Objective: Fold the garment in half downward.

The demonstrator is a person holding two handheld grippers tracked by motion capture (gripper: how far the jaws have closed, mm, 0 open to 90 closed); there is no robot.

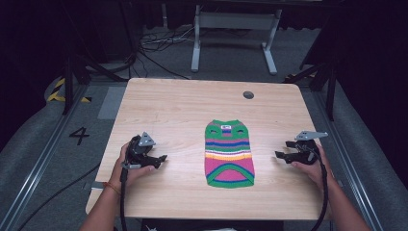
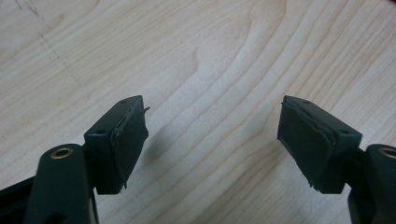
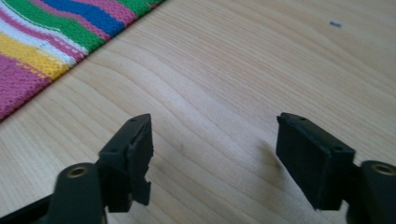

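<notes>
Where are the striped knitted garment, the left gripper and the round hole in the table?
striped knitted garment [image 1: 229, 153], high view, middle stripes.
left gripper [image 1: 162, 158], high view, between its fingertips.
round hole [image 1: 248, 95], high view, its centre.

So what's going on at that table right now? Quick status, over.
Left gripper open, holding nothing. Right gripper open, holding nothing. Striped knit sweater flat on table between them, untouched. Nothing in the way.

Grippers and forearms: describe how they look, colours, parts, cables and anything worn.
Both the left gripper and the right gripper are black, each topped by a grey three-cornered plate and trailing a black cable. Their jaws are flat black blocks with dark pads, frayed at the edges, on arms with brass-ringed holes. The forearms are bare, with no sleeves; the left wrist wears a thin orange band.
</notes>
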